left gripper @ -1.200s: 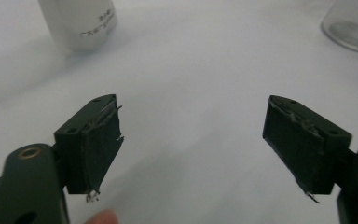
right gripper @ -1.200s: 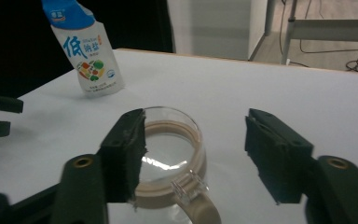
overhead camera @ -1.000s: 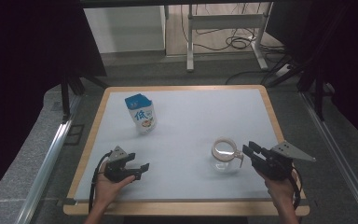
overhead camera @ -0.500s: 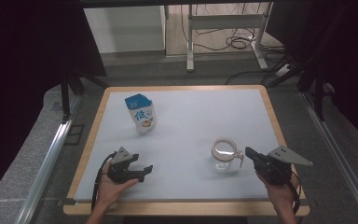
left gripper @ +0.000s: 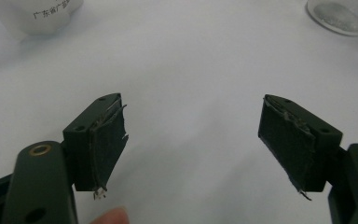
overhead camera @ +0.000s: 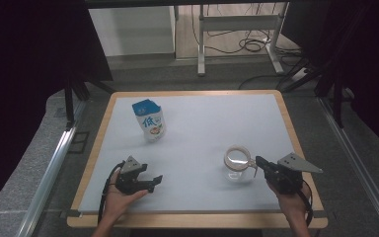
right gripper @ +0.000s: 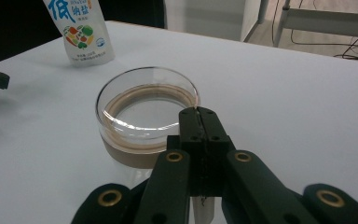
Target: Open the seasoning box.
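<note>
Fingers (right gripper: 216, 128) of the right gripper (right gripper: 198, 112) are pressed together with no gap between them. Their tips sit right at the near rim of the glass dish (right gripper: 147, 116), which has a tan band around its base. From the high view, the dish (overhead camera: 238, 163) stands at about 4 o'clock from the table's middle. The right gripper (overhead camera: 259, 160) comes at it from 4 o'clock, low and nearly level. That angle suits pinching the thin wall or a side handle. The glass is clear and the tips cover the contact point, so I cannot tell whether anything is actually caught between them.

The left gripper (left gripper: 191, 135) is spread wide, with both of its 2 pads bare and nothing but white table (left gripper: 191, 60) between them. It rests at about 7 o'clock (overhead camera: 155, 180), well apart from the dish, and looks parked and ready rather than working.

A blue-and-white pouch (overhead camera: 149, 121) stands upright at about 11 o'clock, apart from both grippers and untouched. It is probably meant to be emptied into the dish. That would explain the wide left gripper, while the right one steadies or moves the dish.
</note>
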Available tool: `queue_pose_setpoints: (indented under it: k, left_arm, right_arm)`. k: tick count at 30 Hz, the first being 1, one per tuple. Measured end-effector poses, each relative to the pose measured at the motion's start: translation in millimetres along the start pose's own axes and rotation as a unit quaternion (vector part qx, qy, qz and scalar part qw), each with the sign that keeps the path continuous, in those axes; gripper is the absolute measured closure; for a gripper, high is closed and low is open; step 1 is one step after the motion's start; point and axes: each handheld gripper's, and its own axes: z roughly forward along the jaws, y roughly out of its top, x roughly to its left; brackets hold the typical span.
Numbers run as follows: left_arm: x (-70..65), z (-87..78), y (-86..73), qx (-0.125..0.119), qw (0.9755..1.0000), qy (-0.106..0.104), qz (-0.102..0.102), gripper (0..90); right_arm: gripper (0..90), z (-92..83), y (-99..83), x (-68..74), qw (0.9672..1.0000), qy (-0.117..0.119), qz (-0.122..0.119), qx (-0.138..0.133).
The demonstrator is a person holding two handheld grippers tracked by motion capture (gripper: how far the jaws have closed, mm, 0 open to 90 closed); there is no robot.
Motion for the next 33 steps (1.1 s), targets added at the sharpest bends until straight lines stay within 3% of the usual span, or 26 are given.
queue_pose_setpoints:
  k: [15, 20, 24, 30, 33]
  left_arm:
    - [-5.5, 3.5, 2.0, -0.010, 0.9997, -0.021, 0.002, 23.3]
    - [-12.9, 7.1, 8.9, -0.018, 0.9995, -0.025, 0.006, 29.0]
    - [-21.3, 9.2, 18.5, -0.025, 0.9988, -0.039, 0.012, 35.9]
    - [-29.0, 14.3, 23.7, -0.024, 0.9985, -0.047, 0.016, 38.2]
    - [-34.3, 19.6, 32.6, -0.030, 0.9976, -0.062, 0.011, 48.7]
  right_arm:
    - [90.0, 3.4, -2.7, -2.3, 1.0000, -0.001, 0.007, -0.004]
    - [90.0, 3.5, -2.8, -0.9, 1.0000, -0.005, 0.000, -0.004]
    - [90.0, 3.7, -2.9, -0.3, 1.0000, -0.008, -0.004, -0.004]
    - [90.0, 4.8, -4.4, 0.6, 1.0000, -0.003, -0.001, -0.004]
    - [90.0, 5.8, -3.7, 1.3, 1.0000, 0.000, -0.002, -0.005]
